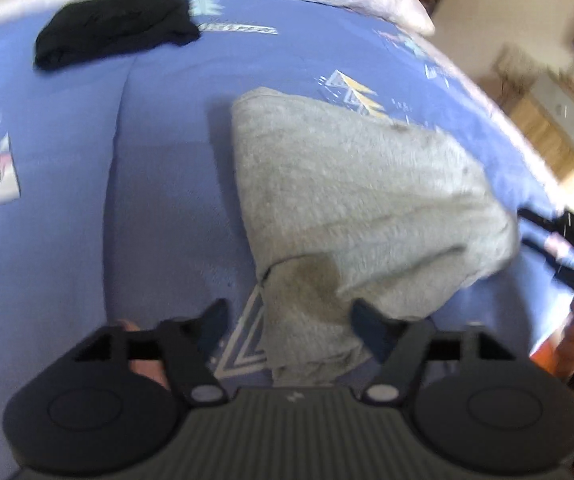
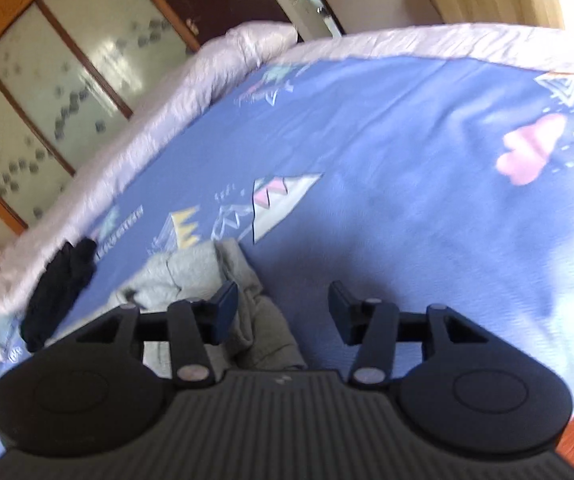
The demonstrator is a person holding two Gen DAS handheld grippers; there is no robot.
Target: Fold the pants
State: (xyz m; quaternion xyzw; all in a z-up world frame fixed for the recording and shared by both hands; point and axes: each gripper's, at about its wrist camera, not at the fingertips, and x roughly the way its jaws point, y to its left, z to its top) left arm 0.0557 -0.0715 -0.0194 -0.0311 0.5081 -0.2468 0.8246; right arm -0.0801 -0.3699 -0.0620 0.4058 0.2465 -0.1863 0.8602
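The wide blue patterned bedspread [image 1: 167, 160] with its pale quilted border takes up nearly everything in both views, and the grey knit pants [image 1: 351, 192] lie on it as a thick, roughly triangular bundle, already doubled over at least once. I'd judge the folding to be somewhere in its middle: the cloth is gathered but the edges are uneven, and a loose end trails toward the near side with a darker patch on it.

The left gripper [image 1: 287, 320] hovers over that near end with its jaws spread wide, one finger either side of the fabric and gripping nothing. The right gripper [image 2: 283, 312] is likewise wide open and empty; the rumpled grey cloth lies by its left finger, bare bedspread ahead of it.

The next move, I'd guess, calls for closing on the near edge and carrying it over the bundle, with the right tool pinning or squaring the far side.

A crumpled black garment [image 1: 115, 26] lies far left near the border, well apart from the pants and not in the way. The frames are blurred, so fine creases cannot be read.
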